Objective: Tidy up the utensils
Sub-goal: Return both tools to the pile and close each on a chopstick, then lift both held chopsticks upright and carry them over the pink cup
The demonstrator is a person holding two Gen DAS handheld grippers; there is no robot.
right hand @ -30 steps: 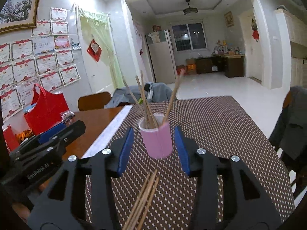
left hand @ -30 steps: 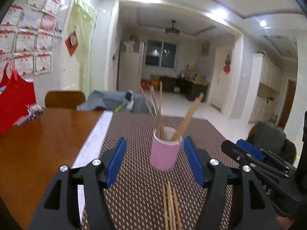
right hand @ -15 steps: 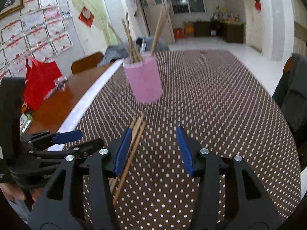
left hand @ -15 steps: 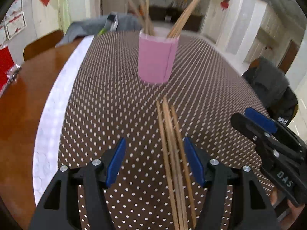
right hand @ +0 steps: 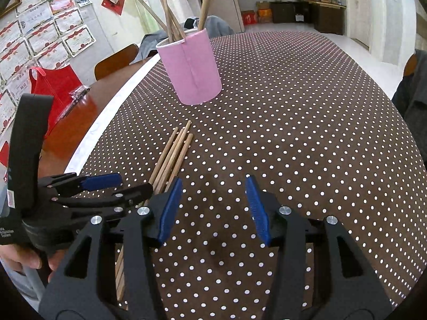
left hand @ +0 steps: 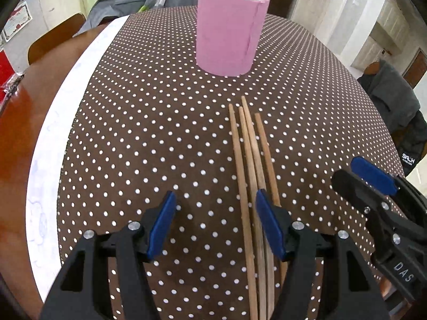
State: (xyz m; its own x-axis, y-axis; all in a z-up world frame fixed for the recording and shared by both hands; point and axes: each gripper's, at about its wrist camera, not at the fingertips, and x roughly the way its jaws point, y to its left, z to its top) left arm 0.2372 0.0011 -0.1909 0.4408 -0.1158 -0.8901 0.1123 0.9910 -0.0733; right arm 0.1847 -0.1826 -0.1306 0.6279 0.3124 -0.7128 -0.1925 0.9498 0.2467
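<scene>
A pink cup (left hand: pixel 230 32) holding several wooden chopsticks stands on the dotted brown tablecloth (left hand: pixel 149 122); it also shows in the right wrist view (right hand: pixel 192 72). Several loose chopsticks (left hand: pixel 249 165) lie side by side in front of it, also in the right wrist view (right hand: pixel 170 157). My left gripper (left hand: pixel 216 224) is open and low over the near part of the bundle, its right finger over the sticks. My right gripper (right hand: pixel 212 210) is open and empty, just right of the bundle. Each gripper shows in the other's view: the right gripper (left hand: pixel 373 186), the left gripper (right hand: pixel 106 186).
A white strip (left hand: pixel 61 138) edges the cloth on the left, with bare wooden table (left hand: pixel 16 122) beyond. A red bag (right hand: pixel 53 85) and a wooden chair (right hand: pixel 117 58) stand at far left. A chair with dark clothing (left hand: pixel 395 106) is at the right.
Both grippers have tilted down and come lower toward the loose chopsticks; the cup has risen toward the top of both views. Both stay open.
</scene>
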